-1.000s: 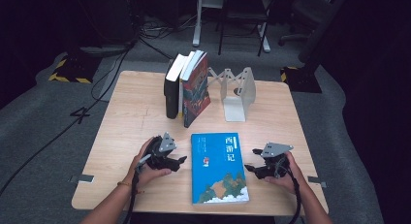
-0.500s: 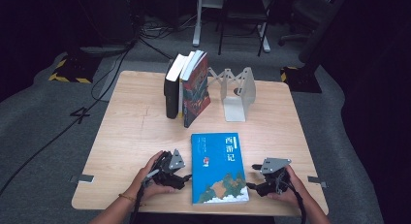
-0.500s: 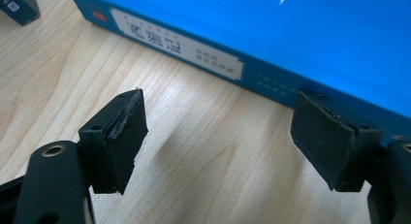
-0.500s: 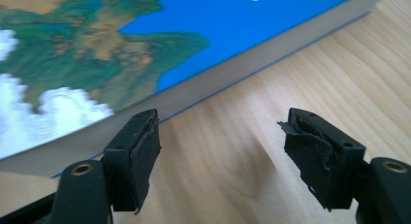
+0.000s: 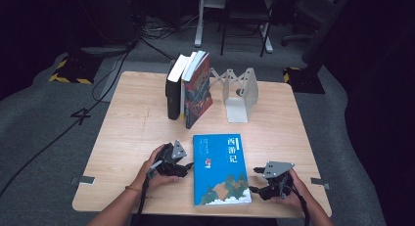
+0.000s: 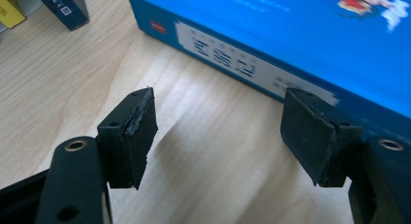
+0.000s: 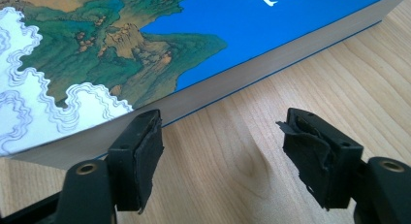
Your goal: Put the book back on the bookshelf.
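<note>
We are bringing the left hand-held gripper low against the spine edge of the blue book, which is lying flat near the front edge of the surface. Its jaws have just been closing a little, yet they are standing apart with nothing between them. The book is sitting between both tools, well short of the upright books and the bookend toward the back edge. We are holding the right hand-held gripper released at the page edge near the book's front right corner, gripping nothing. We judge this the approach before lifting; next, each side needs a jaw worked under the cover.
</note>
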Demonstrator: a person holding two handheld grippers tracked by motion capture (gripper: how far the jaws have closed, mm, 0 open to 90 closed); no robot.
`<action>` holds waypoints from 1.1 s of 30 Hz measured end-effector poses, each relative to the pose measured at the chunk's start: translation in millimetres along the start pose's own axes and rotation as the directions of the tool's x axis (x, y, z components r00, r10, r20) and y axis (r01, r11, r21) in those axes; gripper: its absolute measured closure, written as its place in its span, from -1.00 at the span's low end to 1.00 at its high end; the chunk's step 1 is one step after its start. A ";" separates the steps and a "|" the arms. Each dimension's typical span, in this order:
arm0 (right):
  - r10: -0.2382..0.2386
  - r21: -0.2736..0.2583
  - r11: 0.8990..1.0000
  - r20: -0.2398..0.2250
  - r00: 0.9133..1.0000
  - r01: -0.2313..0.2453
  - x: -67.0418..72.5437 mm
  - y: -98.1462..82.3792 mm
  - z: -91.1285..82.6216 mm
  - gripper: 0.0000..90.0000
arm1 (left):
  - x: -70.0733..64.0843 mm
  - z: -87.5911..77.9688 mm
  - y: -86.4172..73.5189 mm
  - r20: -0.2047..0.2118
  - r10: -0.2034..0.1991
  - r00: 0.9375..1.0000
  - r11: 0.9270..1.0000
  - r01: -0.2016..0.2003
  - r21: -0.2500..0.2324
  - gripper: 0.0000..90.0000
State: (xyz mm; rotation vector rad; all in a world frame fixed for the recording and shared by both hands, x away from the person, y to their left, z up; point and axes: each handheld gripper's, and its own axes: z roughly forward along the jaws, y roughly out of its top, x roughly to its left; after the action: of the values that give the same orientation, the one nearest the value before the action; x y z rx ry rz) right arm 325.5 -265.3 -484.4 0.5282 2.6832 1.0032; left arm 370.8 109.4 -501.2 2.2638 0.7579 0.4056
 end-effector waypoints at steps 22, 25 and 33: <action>0.055 -0.055 0.997 -0.014 0.998 -0.056 8.4 5.6 1.9 -0.41 | 10.9 21.9 22.0 -0.019 0.005 1.000 1.000 -0.004 0.015 -0.46; 0.040 -0.039 0.998 -0.013 0.999 -0.041 8.6 3.4 2.0 -0.42 | 4.6 12.3 11.0 -0.011 0.009 1.000 1.000 -0.009 0.002 -0.49; 0.025 -0.013 1.000 -0.012 1.000 -0.025 7.6 1.4 2.4 -0.42 | 0.6 -4.2 -8.6 0.073 -0.039 0.997 0.999 0.037 0.024 -0.63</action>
State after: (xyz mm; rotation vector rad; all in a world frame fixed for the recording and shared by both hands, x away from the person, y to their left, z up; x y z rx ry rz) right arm 319.7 -259.9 -485.9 0.5564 2.6853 1.0329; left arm 365.7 117.0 -504.3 2.2690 0.7703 0.2960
